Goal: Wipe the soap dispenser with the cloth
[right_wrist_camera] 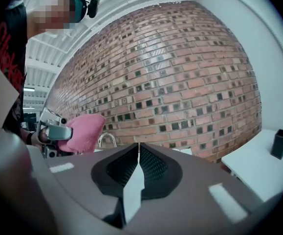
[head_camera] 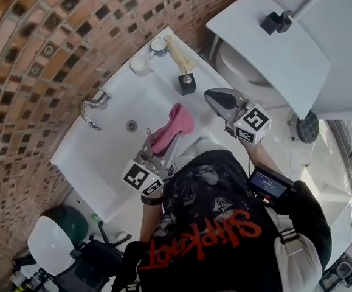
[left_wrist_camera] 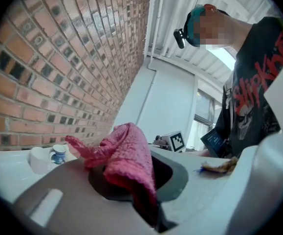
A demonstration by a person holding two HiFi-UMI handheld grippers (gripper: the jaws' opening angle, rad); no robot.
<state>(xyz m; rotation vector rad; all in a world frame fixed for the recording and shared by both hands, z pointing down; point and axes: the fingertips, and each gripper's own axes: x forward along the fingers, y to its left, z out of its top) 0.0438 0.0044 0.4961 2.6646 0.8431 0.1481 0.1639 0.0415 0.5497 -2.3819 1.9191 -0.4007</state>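
- Right now we are gripping a crumpled pink terry cloth (head_camera: 174, 125) in our left gripper (head_camera: 163, 143). Its fingers are pinching the cloth's lower part, and the loose end is flopping forward past the fingertips, over the white washbasin (head_camera: 103, 154).
- Our right gripper (head_camera: 211, 95) is carrying nothing. Its fingers are pressing together with no gap between them, and they are pointing toward the brown brick-patterned wall (right_wrist_camera: 180, 72).
- We are taking the small black square-bodied soap dispenser with a metal pump head (head_camera: 186, 83) as the thing to wipe. It is standing upright on the basin's back ledge, just in front of a pale stick-shaped item (head_camera: 179, 53) and a blue-and-white mug (head_camera: 158, 44).
- From the cloth, the dispenser is lying ahead toward the wall and slightly to the right. It is near the cloth but not touching it.
- Its long axis is running vertically, so we are facing its upright sides with the pump on top.
- In the head view the right fingers are sitting just beside the dispenser, nearer than the cloth, though we cannot tell their height above it. Neither gripper view is showing the dispenser.
- We are judging that the cloth hand has to travel forward to the dispenser's body, while the right fingers are well placed to steady it.
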